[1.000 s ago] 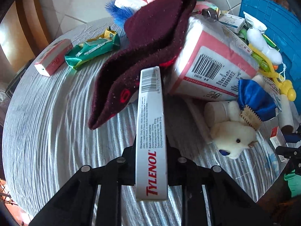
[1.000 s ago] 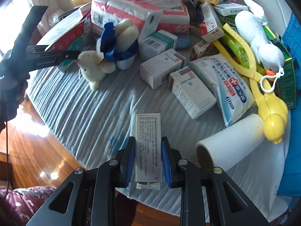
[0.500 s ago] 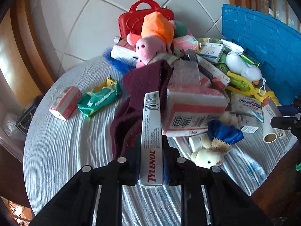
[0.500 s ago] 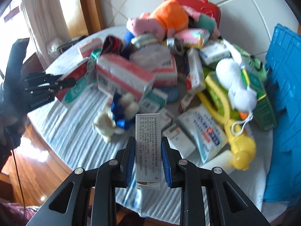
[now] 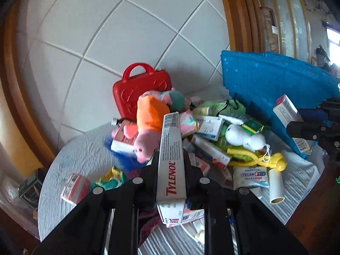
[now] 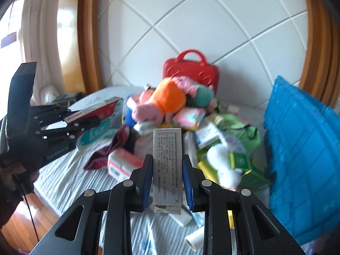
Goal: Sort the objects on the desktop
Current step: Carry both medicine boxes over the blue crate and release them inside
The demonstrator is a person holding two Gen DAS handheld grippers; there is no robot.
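The left claw (image 5: 171,170) is closed tight on a long Tylenol box (image 5: 171,159), holding it by its two long sides, up in the air above the desk (image 5: 85,148). The right claw (image 6: 167,172) is pinched on a small white medicine box (image 6: 167,165) the same way, also lifted up.

Both boxes look like thin card — light and stiff, but easy to squash if squeezed too hard. The flat sides are the best place to hold, near the middle, so the box does not tip. The card looks smooth, so it might slip if the grip goes loose.

Below sits a big messy pile — a pink pig toy (image 5: 146,131), a white duck toy (image 5: 244,137), and a red case (image 5: 140,91). A blue crate (image 6: 301,148) stands at the right; the boxes may belong there.
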